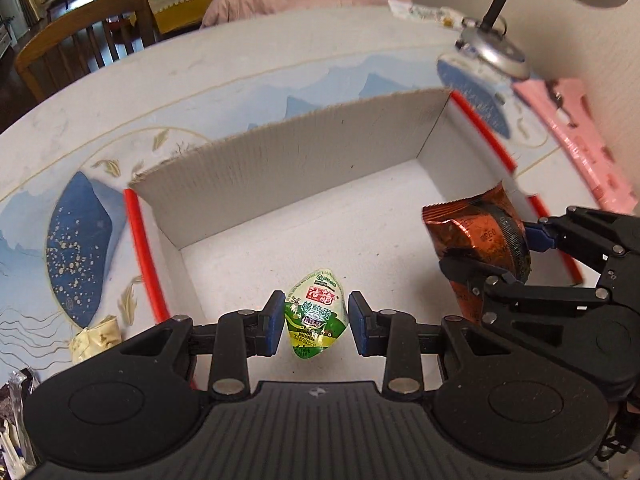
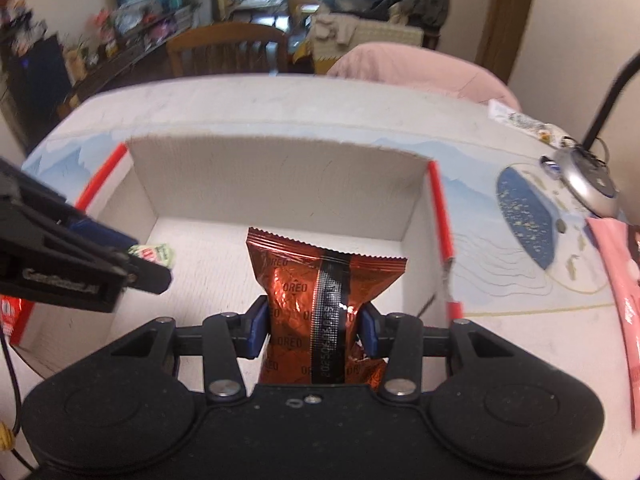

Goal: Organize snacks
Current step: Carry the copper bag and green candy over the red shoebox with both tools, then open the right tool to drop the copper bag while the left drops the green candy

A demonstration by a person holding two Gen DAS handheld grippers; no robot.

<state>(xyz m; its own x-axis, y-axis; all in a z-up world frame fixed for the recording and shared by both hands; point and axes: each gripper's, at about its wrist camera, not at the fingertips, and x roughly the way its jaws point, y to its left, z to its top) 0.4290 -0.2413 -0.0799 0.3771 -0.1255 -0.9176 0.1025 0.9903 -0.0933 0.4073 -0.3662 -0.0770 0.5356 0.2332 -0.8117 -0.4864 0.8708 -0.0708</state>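
A white cardboard box (image 1: 256,172) with red edges stands open on the table; it also shows in the right wrist view (image 2: 280,176). My left gripper (image 1: 316,324) is over the box, its blue pads beside a small green-and-white snack packet (image 1: 316,316); the right pad stands slightly apart from it. That packet shows at the left of the right wrist view (image 2: 154,253). My right gripper (image 2: 316,330) is shut on an orange Oreo pack (image 2: 320,280) and holds it above the box floor. The pack shows at the right of the left wrist view (image 1: 476,236).
A desk lamp base (image 1: 492,48) and a pink packet (image 1: 580,140) lie right of the box. A crumpled beige wrapper (image 1: 96,338) and foil packets (image 1: 16,408) lie at the left. A red pack (image 2: 12,316) sits left of the box. Wooden chairs stand behind the table.
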